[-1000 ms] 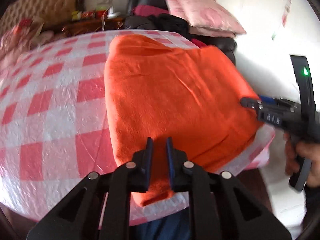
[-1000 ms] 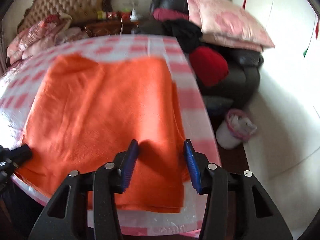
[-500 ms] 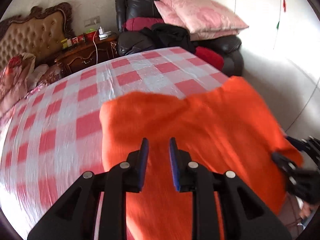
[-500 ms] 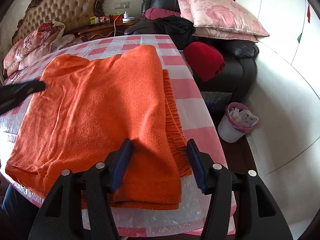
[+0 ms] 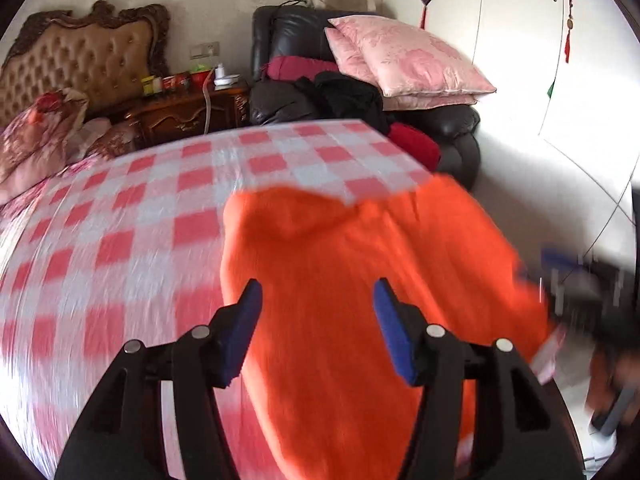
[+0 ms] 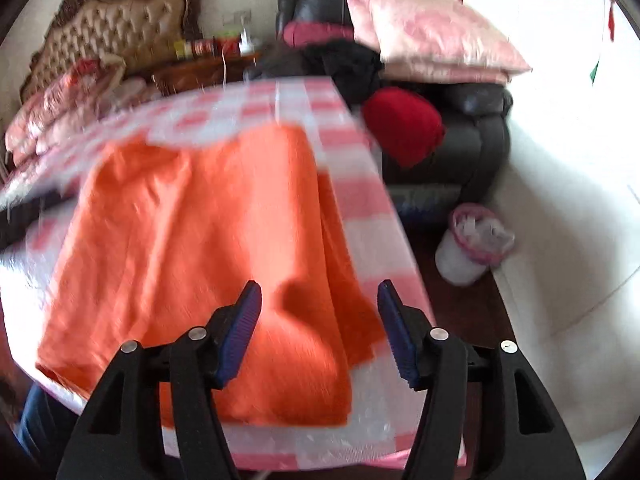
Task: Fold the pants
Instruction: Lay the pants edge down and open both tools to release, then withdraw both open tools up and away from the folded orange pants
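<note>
At the far left of both views a tufted headboard (image 5: 76, 68) is seen against the wall, with a floral bedding heap (image 5: 36, 136) below it and a dark wooden nightstand (image 5: 188, 114) beside it. The table (image 5: 120, 248) is covered with a red and white checked cloth, and the orange pants (image 5: 360, 288) are laid folded on its right part, close to the near edge and the right edge. The left hand-held gripper (image 5: 318, 332) is held above the pants with its blue pads spread apart; its jaws have just been opening, and no cloth is pinched between them. In the right wrist view the pants (image 6: 192, 264) are seen as a flat folded stack, with a lower layer showing along the right side of the upper one. The right hand-held gripper (image 6: 320, 332) is held above the near right corner of the stack; its jaws have just been opening a little further, and nothing is gripped by them. Its shadow is cast on the cloth just ahead of the pads. Behind the table a black leather sofa (image 6: 472, 128) is placed, on which pink pillows (image 6: 432, 36) and a red cushion (image 6: 404, 124) are lying. On the floor at the right a small bin (image 6: 472, 244) with a pink liner is standing. Both pictures are somewhat blurred.
</note>
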The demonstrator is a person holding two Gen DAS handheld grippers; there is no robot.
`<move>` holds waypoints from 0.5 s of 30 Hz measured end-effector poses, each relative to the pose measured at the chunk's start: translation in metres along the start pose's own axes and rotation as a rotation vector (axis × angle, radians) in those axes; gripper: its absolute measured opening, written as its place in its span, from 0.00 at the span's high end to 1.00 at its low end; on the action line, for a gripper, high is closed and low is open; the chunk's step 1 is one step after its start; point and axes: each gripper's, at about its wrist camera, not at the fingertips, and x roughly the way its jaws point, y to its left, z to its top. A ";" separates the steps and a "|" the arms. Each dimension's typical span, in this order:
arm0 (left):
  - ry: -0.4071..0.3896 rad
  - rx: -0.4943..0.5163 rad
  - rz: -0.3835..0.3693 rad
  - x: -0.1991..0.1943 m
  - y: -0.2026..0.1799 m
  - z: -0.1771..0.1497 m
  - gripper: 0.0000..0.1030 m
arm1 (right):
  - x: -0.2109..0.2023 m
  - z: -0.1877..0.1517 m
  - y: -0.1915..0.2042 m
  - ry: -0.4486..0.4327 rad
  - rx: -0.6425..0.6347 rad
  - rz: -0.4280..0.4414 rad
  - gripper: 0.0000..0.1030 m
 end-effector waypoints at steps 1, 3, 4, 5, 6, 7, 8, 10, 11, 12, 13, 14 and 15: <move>0.020 0.000 0.025 -0.002 -0.004 -0.009 0.44 | -0.001 0.008 0.003 -0.008 -0.007 0.003 0.42; 0.063 0.018 0.032 -0.003 -0.014 -0.025 0.51 | 0.005 0.026 0.012 0.004 -0.033 0.009 0.42; 0.075 0.045 0.039 -0.004 -0.022 -0.031 0.55 | 0.014 0.035 0.015 0.021 -0.044 0.019 0.41; 0.078 0.065 0.044 -0.004 -0.026 -0.035 0.55 | 0.023 0.040 0.017 0.034 -0.052 0.024 0.41; 0.093 0.082 0.039 -0.004 -0.031 -0.038 0.56 | 0.035 0.042 0.019 0.056 -0.063 0.013 0.41; 0.110 0.086 0.033 -0.001 -0.032 -0.042 0.56 | 0.046 0.043 0.018 0.088 -0.071 -0.009 0.42; 0.150 0.085 0.027 0.004 -0.033 -0.047 0.56 | 0.063 0.040 0.015 0.141 -0.072 -0.042 0.42; 0.178 0.069 0.029 0.010 -0.030 -0.054 0.55 | 0.078 0.031 0.005 0.186 -0.039 -0.022 0.38; 0.177 0.065 0.027 0.010 -0.029 -0.055 0.55 | 0.078 0.030 -0.001 0.182 -0.012 -0.008 0.32; 0.173 0.061 0.025 0.008 -0.028 -0.055 0.55 | 0.076 0.028 -0.005 0.177 0.006 -0.002 0.31; 0.162 0.052 0.020 0.004 -0.028 -0.054 0.56 | 0.067 0.027 -0.007 0.154 0.022 -0.005 0.32; 0.150 0.049 0.015 0.000 -0.028 -0.053 0.56 | 0.054 0.027 -0.009 0.116 0.035 -0.011 0.33; 0.138 0.048 0.014 -0.005 -0.028 -0.053 0.56 | 0.036 0.025 -0.010 0.076 0.057 0.004 0.32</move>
